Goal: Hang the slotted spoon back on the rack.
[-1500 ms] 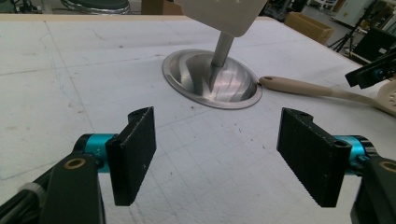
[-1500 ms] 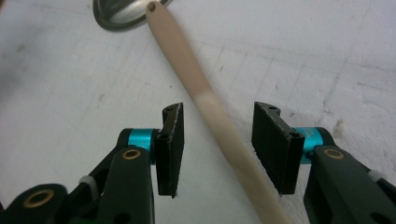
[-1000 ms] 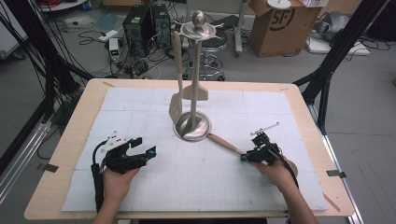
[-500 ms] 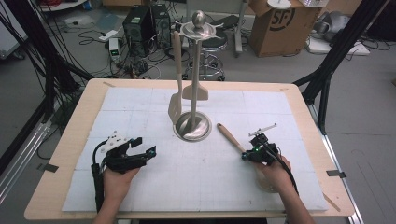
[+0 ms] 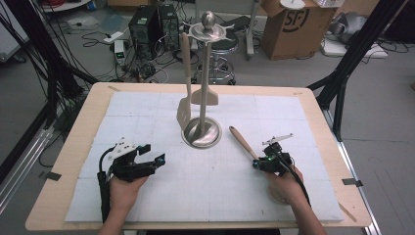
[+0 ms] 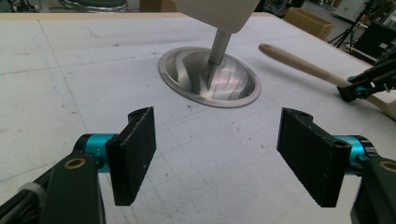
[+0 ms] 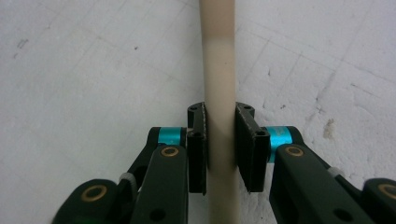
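Here we see the right gripper (image 7: 219, 149) pinching a beige handle (image 7: 218, 70) whose far end is cut off at the frame's top, the left gripper's (image 6: 224, 161) fingers spread.

high: above, forward-down | claw views: low, close | shared: stand base (image 5: 201, 133), handle (image 5: 242, 142)

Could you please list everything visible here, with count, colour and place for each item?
Utensil stand: one, silver metal, round base at the mat's centre, pole rising to a knobbed top.
Hanging spatula: one, beige, hung from the stand's left side.
Wooden-coloured utensil handle: one, beige, angled up off the mat right of the stand, clamped in the right tongs.
Mat: one, white, covering the table.
Table: one, light wood.
Cardboard box: one, brown, on the floor beyond.
Left tongs: black, open, near left, nothing between them.
Right tongs: black, closed on the handle.
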Demonstrator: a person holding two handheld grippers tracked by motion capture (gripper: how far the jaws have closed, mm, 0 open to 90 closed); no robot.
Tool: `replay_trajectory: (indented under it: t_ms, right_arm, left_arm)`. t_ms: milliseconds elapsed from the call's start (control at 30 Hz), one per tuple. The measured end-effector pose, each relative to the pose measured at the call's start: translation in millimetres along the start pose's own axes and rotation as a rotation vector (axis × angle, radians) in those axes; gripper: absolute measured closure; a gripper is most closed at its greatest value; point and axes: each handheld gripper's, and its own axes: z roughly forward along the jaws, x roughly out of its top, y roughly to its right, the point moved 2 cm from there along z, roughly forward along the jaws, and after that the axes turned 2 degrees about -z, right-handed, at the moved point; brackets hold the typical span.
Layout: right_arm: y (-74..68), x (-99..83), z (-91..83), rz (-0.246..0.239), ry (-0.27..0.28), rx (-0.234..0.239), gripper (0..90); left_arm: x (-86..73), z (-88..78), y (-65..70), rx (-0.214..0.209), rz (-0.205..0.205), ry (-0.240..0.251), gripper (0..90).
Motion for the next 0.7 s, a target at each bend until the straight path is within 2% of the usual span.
replay_trajectory:
  t_ms: [67, 300, 367, 467, 700]
  right_arm:
    - [0.4, -1.8, -0.1, 0.02, 0.015, 0.005, 76.2]
    - [-1.0, -1.0, -1.8, 0.009, 0.018, -0.009, 78.2]
    - [-0.8, 1.3, -2.3, 0.031, 0.06, 0.006, 78.3]
    - [-3.3, 8.9, -5.7, 0.07, 0.125, 0.052, 78.3]
    - [-21.4, 32.2, -26.4, 0.034, 0.243, 0.1, 78.2]
  left_arm:
    - [-0.1, 0.2, -0.2, 0.0, 0.003, -0.004, 28.8]
    - [-0.1, -1.1, -2.3, 0.002, -0.006, 0.003, 28.8]
    - [-0.3, -1.0, -2.4, 0.003, -0.008, 0.002, 28.8]
    - [0.1, -1.8, -2.6, 0.003, -0.008, 0.008, 28.8]
    - [0.2, -2.4, -3.3, 0.001, -0.01, 0.009, 28.8]
